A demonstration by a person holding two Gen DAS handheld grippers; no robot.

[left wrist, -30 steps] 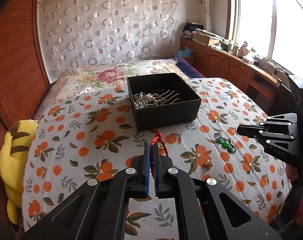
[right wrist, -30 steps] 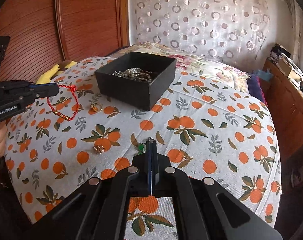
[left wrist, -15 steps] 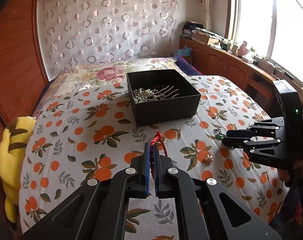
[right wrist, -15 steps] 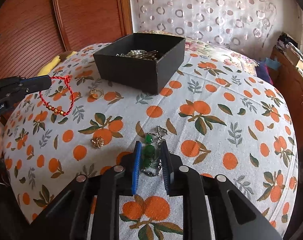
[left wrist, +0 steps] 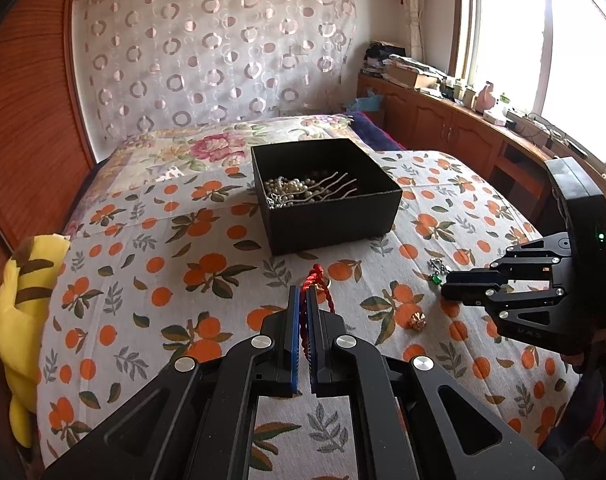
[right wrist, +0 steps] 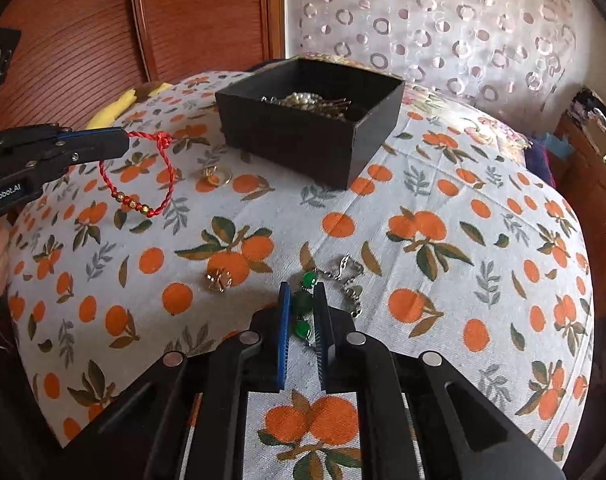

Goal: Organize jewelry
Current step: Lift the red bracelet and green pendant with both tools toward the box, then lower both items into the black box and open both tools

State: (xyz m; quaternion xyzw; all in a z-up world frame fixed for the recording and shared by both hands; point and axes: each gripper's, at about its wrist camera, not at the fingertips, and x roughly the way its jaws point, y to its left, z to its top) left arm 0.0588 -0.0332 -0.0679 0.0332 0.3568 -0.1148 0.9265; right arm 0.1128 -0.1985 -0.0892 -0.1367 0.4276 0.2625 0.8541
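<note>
Right tool [right wrist: 302, 294] lowered, now straddling green-bead chain [right wrist: 303, 302].

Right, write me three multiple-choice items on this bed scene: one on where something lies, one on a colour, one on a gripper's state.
1. Where is the pearl strand?
A. inside the black box
B. on the bedspread beside the box
C. on the yellow plush toy

2. What colour is the corded bracelet hanging from the left gripper?
A. green
B. red
C. white

3. How does the right gripper stand?
A. shut tight on nothing
B. lifted, carrying a ring
C. open, astride the green-bead chain on the bedspread

Answers: 1 A, the pearls sit within the box's walls. 2 B, the cord is red with gold beads. 3 C, the beads show in the gap between its fingers, chain lying on the cloth.
</note>
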